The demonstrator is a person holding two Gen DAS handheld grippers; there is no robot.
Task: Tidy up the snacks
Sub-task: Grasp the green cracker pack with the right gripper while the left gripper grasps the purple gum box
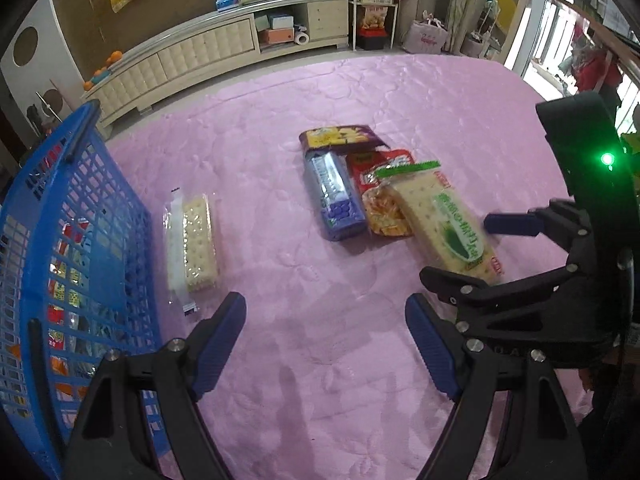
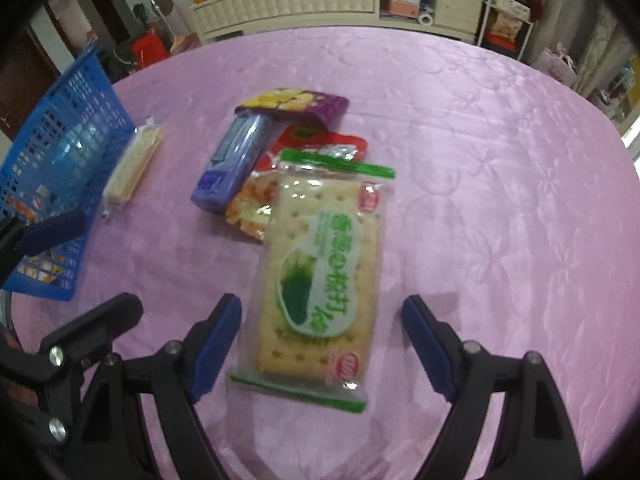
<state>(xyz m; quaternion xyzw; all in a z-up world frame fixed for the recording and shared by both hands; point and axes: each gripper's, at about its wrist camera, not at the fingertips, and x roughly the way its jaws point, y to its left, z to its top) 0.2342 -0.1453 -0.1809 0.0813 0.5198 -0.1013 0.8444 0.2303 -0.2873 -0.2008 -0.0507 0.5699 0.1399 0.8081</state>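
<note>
right claw [image 2: 322,344] gapes over the cracker pack [image 2: 316,280], gripping nothing. light, brittle, slick wrap: pinch its long sides gently. left claw [image 1: 326,346] gapes empty.

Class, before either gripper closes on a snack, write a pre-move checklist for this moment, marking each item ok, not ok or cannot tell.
1. Right gripper jaws open: ok.
2. Green cracker pack lies between the right jaws, untouched: ok.
3. Left gripper jaws open, nothing between them: ok.
4. Clear cracker pack lined up with the left jaws: not ok, it lies off to their left.
5. Blue basket has room: cannot tell.
</note>
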